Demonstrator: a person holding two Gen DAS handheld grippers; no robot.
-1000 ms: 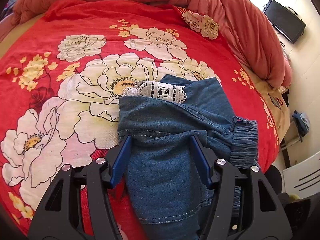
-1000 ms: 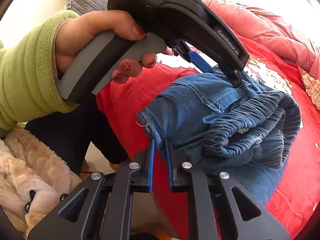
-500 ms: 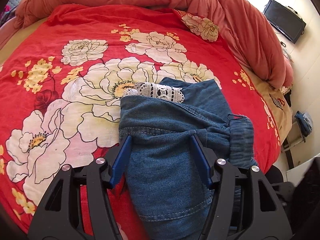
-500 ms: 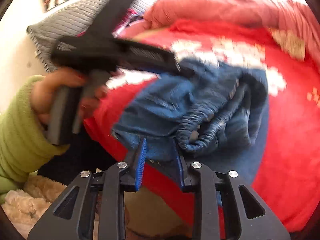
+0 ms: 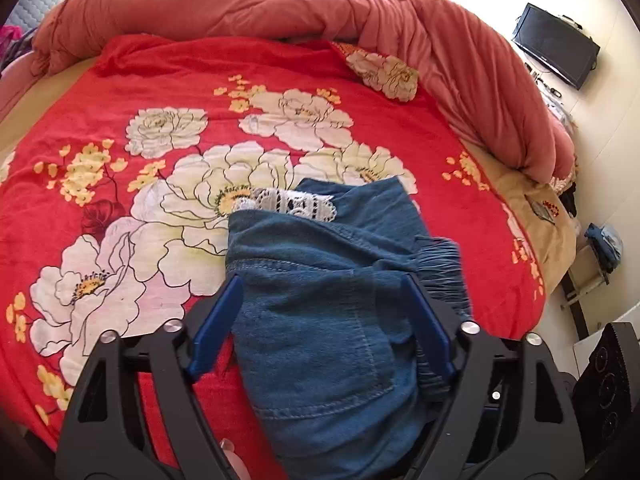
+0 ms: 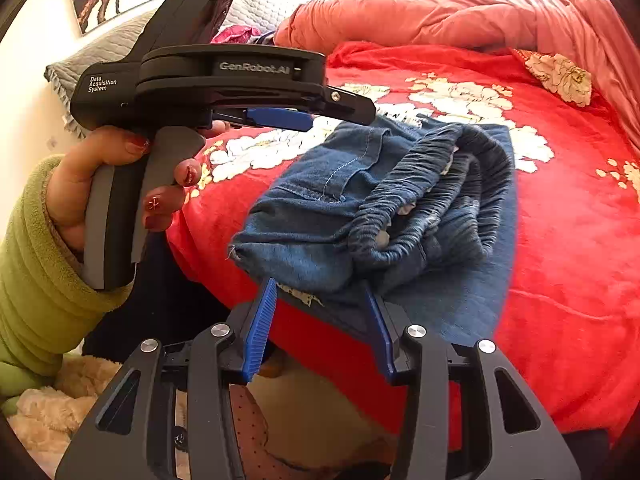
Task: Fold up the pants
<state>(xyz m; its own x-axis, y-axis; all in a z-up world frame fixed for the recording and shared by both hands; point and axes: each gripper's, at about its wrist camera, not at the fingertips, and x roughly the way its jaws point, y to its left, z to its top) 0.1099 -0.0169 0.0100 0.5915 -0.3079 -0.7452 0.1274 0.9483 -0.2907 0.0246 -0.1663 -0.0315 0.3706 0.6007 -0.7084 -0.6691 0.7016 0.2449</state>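
Observation:
Folded blue denim pants (image 5: 320,304) lie on the red floral bedspread (image 5: 120,92) near its front edge, with white lace trim (image 5: 292,202) peeking out at the far end. My left gripper (image 5: 320,284) straddles the bundle; its jaws are opening and the pads stand off the cloth. In the right wrist view the pants (image 6: 360,184) show their gathered waistband (image 6: 420,184). My right gripper (image 6: 318,286) is at their near hem, jaws opening, hem between the pads but not pinched. A hand in a green sleeve (image 6: 36,248) holds the left gripper (image 6: 308,120) just above the pants.
A bunched salmon duvet (image 5: 280,4) runs along the far and right sides of the bed. A grey pillow (image 6: 104,52) lies at the head. A black screen (image 5: 556,44) hangs on the right wall. Cream fleece (image 6: 52,412) lies below the bed's near edge.
Right jaws, shut on the denim hem a second ago, have spread and let it go. Left jaws have widened off the bundle, and the left gripper has lifted slightly.

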